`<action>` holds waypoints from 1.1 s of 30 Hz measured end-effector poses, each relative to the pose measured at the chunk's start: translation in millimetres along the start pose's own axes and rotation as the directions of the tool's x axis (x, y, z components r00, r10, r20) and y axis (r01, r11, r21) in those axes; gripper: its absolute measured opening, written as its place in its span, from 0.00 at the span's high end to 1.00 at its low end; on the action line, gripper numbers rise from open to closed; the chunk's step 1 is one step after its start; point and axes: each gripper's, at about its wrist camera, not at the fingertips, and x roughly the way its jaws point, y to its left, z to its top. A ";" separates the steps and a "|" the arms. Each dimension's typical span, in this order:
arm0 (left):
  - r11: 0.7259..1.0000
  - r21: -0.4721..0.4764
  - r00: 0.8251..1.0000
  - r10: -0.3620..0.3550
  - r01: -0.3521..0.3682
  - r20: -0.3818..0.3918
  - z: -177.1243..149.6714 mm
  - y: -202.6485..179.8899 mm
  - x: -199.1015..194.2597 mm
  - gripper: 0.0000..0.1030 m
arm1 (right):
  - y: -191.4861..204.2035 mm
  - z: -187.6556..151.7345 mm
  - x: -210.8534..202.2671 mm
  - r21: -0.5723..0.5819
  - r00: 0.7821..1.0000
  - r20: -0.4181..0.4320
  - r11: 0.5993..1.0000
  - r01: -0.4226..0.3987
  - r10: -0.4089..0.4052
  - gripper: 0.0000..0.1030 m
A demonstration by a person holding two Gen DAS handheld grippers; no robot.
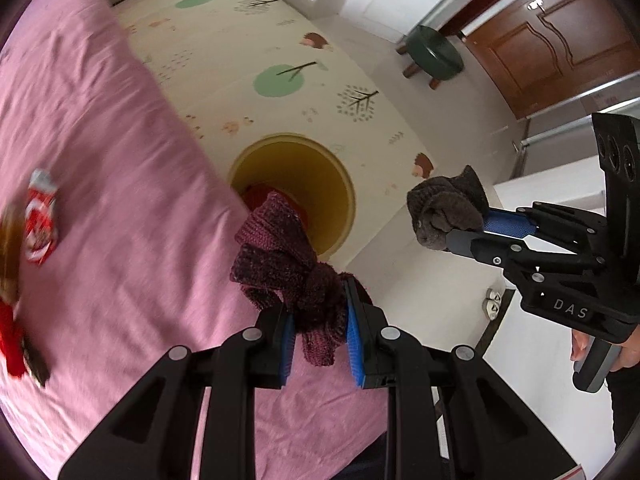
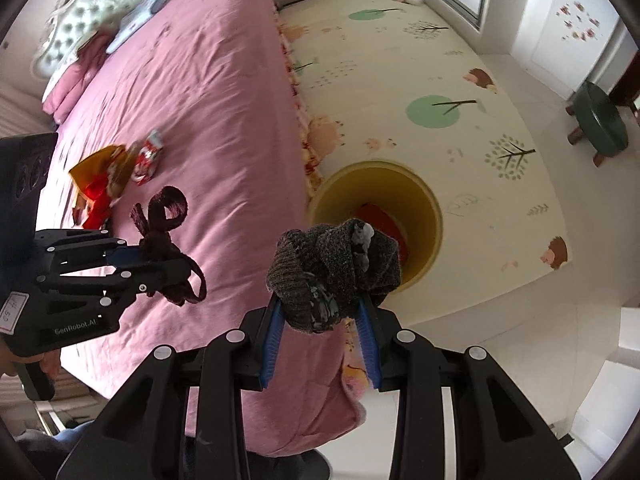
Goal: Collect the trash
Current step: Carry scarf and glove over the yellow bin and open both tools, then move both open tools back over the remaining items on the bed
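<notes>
The left gripper (image 1: 320, 328) points steeply down and is clamped on a maroon knitted piece (image 1: 292, 264), whose folds bunch up between the blue pads (image 1: 353, 336) and spill toward 12 o'clock from the tips. In the left wrist view this bundle hangs over the edge of the pink bedspread (image 1: 100, 160), and just beyond it, at about 12 o'clock, stands the yellow bin (image 1: 340, 184) on the floor beside the bed, with something red lying at its bottom. The right gripper (image 1: 460, 228) enters that view from 3 o'clock, its jaws closed on a grey-brown knitted piece (image 1: 444, 208), and the hand (image 1: 624, 348) that bears it shows at the right edge. In the right wrist view the same grey-brown bundle sits squeezed between the two blue pads, partly covering the bin's mouth, which lies at about 1 o'clock from the fingertips. At 9 o'clock in that view the left gripper holds its maroon piece above the bedspread. Farther up the bed, toward 10 o'clock, lie a red-and-white wrapper (image 2: 149, 156) and, touching or just beside it, a yellow and red heap (image 2: 100, 184) too blurred to name. The bin rests on a cream play mat (image 2: 460, 60) printed with trees and hedgehogs. A green stool (image 2: 600, 124) stands well apart at 2 o'clock.
</notes>
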 end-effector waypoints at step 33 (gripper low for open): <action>0.989 0.140 0.999 -0.036 0.039 -0.023 63.5 -28.3 24.9 0.32 | -34.4 54.7 -9.3 -0.005 0.997 0.059 0.999 0.043 -0.043 0.54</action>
